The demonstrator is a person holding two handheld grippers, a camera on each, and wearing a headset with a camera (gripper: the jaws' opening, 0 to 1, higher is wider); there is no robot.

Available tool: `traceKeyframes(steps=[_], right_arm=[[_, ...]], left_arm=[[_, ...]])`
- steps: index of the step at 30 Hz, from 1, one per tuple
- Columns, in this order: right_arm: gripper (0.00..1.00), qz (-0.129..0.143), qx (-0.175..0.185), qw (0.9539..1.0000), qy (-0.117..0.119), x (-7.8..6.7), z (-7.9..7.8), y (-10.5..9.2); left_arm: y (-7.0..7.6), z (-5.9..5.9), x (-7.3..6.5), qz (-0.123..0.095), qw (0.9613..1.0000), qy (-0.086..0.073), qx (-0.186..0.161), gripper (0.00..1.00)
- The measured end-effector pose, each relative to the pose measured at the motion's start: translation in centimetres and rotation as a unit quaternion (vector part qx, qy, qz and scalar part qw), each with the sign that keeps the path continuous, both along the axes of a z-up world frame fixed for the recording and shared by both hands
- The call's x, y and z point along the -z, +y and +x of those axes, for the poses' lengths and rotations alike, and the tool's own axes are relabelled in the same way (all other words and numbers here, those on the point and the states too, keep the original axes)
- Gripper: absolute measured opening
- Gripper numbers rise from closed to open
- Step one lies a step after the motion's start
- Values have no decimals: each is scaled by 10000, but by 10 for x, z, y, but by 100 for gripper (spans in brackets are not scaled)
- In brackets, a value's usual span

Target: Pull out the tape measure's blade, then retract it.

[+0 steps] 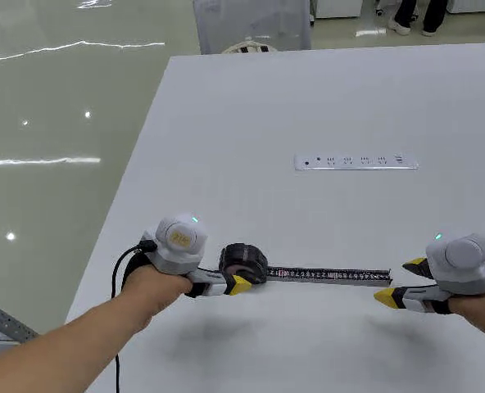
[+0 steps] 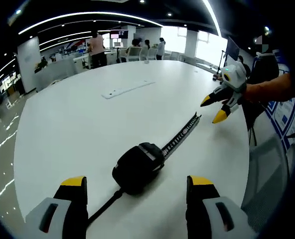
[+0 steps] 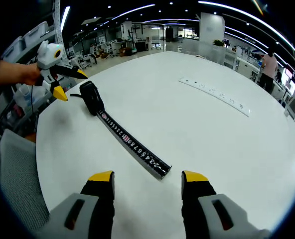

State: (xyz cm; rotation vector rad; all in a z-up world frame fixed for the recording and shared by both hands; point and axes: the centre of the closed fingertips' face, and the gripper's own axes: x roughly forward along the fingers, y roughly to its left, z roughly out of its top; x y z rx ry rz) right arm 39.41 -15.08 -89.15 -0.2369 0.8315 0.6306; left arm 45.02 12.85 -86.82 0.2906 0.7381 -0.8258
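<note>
One broad white table (image 1: 308, 98) bore the whole job. On its near part lay the tape measure (image 1: 243, 263), its black case just ahead of your left claw (image 2: 137, 181), whose jaws stood wide apart and clamped nothing. Its blade (image 1: 328, 275) ran out flat toward your right claw (image 1: 400, 281), which gaped too, the blade's tip (image 3: 160, 171) lying free just short of it. By my reading, the pull-out was done and the retract step was in hand. Your next move called for closing the left claw on the case to steady it, then letting the blade run back, guiding the tip with the right.
</note>
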Motion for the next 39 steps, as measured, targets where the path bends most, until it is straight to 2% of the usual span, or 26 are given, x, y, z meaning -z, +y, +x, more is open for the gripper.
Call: traceKeyframes(steps=[5,14,24,26,31,37,39], right_arm=[[57,84,192,9998,-36,-2,-1,-3],[59,203,427,9988,-104,-13,-8,0],[60,353,676,9969,-200,-24,-15,4],[60,375,738,9964,-204,-27,-18,6],[62,298,854,9956,-239,-29,-24,7],[63,442,1079,9929,-251,-34,-32,9],[63,492,1176,9915,-265,-36,-35,9]], left_arm=[[3,-6,-3,-99,9995,6,-298,79],[7,-16,-3,-173,9967,137,-775,81],[7,-28,-14,-320,9927,100,-1162,82],[9,-29,-16,-327,9912,66,-1278,82],[18,-35,-18,-271,9861,165,-1631,82],[17,-44,-25,-400,9832,154,-1775,82],[19,-47,-27,-372,9816,114,-1868,82]])
